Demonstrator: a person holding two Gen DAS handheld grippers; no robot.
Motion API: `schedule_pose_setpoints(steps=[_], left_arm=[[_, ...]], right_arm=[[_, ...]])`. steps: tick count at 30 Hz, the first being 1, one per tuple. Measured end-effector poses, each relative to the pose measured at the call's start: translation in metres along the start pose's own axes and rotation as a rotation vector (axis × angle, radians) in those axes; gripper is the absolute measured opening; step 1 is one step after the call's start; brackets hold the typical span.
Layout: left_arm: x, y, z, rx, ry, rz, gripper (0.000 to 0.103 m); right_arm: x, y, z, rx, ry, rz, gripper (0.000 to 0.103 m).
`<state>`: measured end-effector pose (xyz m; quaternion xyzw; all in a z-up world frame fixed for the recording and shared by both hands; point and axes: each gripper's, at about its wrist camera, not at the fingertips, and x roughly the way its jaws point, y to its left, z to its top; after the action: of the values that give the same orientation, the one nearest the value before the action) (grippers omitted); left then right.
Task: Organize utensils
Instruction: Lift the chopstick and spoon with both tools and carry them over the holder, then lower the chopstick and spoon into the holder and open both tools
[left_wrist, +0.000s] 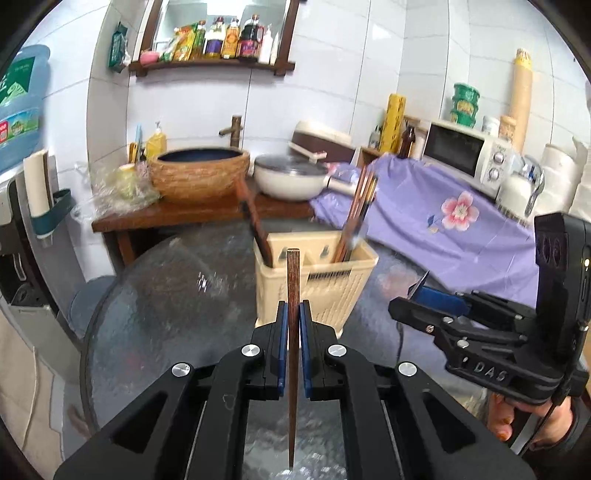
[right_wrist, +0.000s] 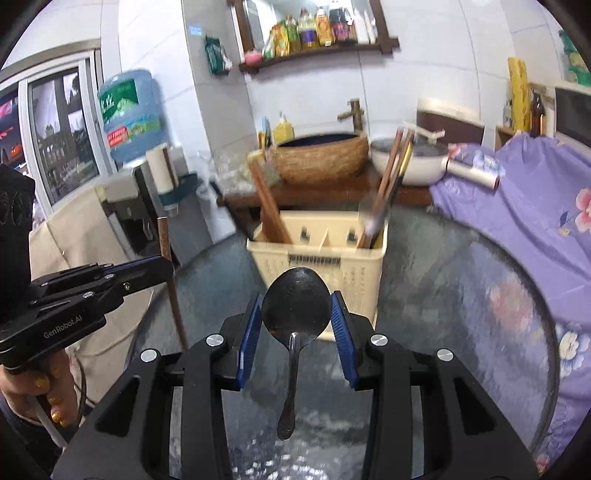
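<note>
My left gripper (left_wrist: 293, 312) is shut on a dark wooden chopstick (left_wrist: 293, 280) that stands upright between its blue pads, its tip above them. My right gripper (right_wrist: 296, 308) is shut on the bowl of a metal spoon (right_wrist: 295, 299), whose handle hangs down toward me. Both are raised above a round glass table (left_wrist: 166, 295), just short of a cream utensil basket (left_wrist: 325, 291) (right_wrist: 354, 273). The basket holds several chopsticks (left_wrist: 360, 206) in its right compartment and a wooden utensil (left_wrist: 255, 225) at its left. The right gripper (left_wrist: 419, 291) shows in the left wrist view, the left gripper (right_wrist: 162, 266) in the right wrist view.
Behind the table stands a wooden counter (left_wrist: 177, 216) with a woven basin (left_wrist: 201, 173) and a white lidded pan (left_wrist: 291, 177). A purple flowered cloth (left_wrist: 443, 221) covers the surface at right, under a microwave (left_wrist: 465, 155). A water dispenser bottle (right_wrist: 129, 114) stands at left.
</note>
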<state>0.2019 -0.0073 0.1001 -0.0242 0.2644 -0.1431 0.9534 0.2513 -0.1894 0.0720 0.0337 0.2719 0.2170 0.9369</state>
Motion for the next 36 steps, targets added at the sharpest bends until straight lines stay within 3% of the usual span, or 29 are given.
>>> schedule_pose_setpoints(steps=[12, 19, 27, 36], left_arm=[[-0.024, -0.024, 0.11, -0.039, -0.24, 0.0, 0.006], [-0.017, -0.023, 0.156, -0.061, -0.309, 0.044, 0.006], [0.03, -0.003, 0.134, -0.112, -0.265, 0.089, 0.006], [0.06, -0.005, 0.093, -0.077, -0.167, 0.084, 0.006]], right_arm=[[-0.001, 0.008, 0.102, -0.078, -0.129, -0.107, 0.038], [0.02, 0.018, 0.141, -0.165, -0.189, -0.173, 0.038], [0.051, -0.01, 0.12, -0.076, -0.229, -0.16, 0.038], [0.082, -0.033, 0.074, -0.024, -0.123, -0.163, 0.038]])
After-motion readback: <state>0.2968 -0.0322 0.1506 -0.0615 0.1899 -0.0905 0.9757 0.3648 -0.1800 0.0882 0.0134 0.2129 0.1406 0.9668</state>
